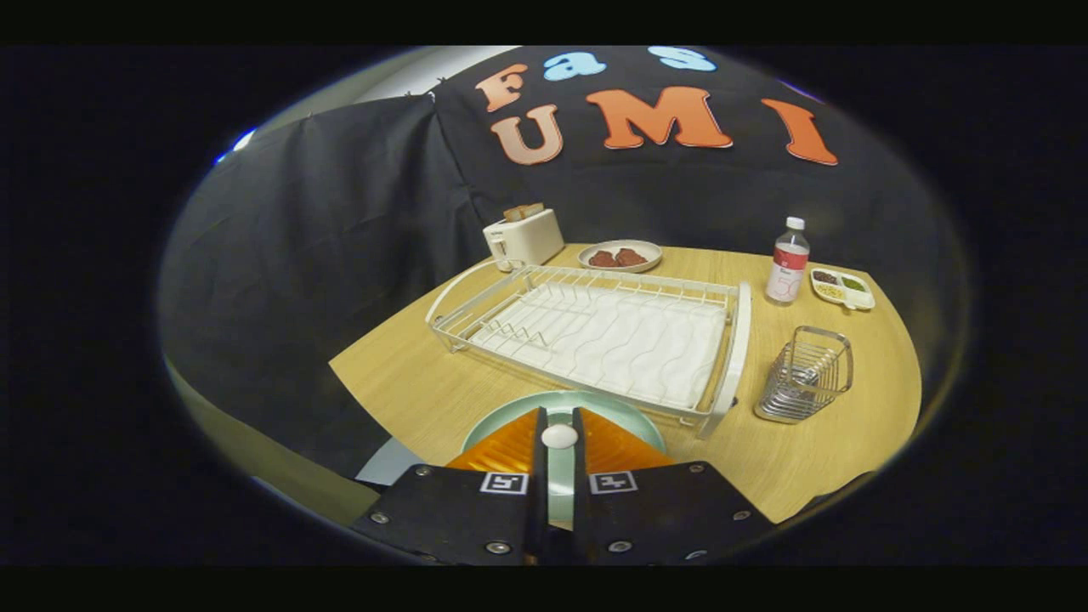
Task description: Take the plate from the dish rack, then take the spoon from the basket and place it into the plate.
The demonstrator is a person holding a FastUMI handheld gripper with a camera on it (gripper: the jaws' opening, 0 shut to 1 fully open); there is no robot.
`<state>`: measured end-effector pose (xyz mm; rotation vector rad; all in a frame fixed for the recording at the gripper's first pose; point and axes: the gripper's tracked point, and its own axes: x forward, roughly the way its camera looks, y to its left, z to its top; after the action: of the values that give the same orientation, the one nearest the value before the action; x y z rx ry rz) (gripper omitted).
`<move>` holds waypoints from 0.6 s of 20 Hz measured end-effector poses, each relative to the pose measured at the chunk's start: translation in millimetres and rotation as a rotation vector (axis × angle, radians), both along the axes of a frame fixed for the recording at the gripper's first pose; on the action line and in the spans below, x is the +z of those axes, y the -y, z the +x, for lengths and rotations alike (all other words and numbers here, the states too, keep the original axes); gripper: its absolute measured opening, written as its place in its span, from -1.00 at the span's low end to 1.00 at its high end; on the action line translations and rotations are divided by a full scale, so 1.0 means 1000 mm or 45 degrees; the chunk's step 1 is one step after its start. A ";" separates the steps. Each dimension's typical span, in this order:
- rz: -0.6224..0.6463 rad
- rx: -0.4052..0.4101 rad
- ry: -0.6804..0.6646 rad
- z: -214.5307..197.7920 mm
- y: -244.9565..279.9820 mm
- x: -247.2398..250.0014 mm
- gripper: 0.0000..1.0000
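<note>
A pale green plate lies flat on the wooden table, just in front of the white dish rack, whose slots stand empty. My gripper hangs right over the plate with its orange fingers drawn close together. They pinch a small white rounded piece, the end of the spoon; the remainder of the spoon is hidden between the fingers. The wire basket stands to the right of the rack, beyond the fingers.
Behind the rack are a white toaster with bread in it and a dish holding brown food. A bottle and a divided tray stand at the back right. The table's edge runs close on the left.
</note>
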<state>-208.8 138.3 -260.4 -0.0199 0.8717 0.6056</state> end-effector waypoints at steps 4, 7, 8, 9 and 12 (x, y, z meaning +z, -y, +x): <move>0.002 -0.013 -0.001 0.001 0.000 -0.013 -0.75; 0.013 -0.054 -0.064 -0.003 0.009 -0.025 -0.72; 0.004 -0.062 -0.089 -0.007 0.014 -0.030 -0.70; -0.006 -0.073 -0.113 -0.011 0.019 -0.036 -0.69; -0.008 -0.120 -0.200 -0.021 0.026 -0.049 -0.65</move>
<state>-230.1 112.0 -309.6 0.0633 1.0208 0.5209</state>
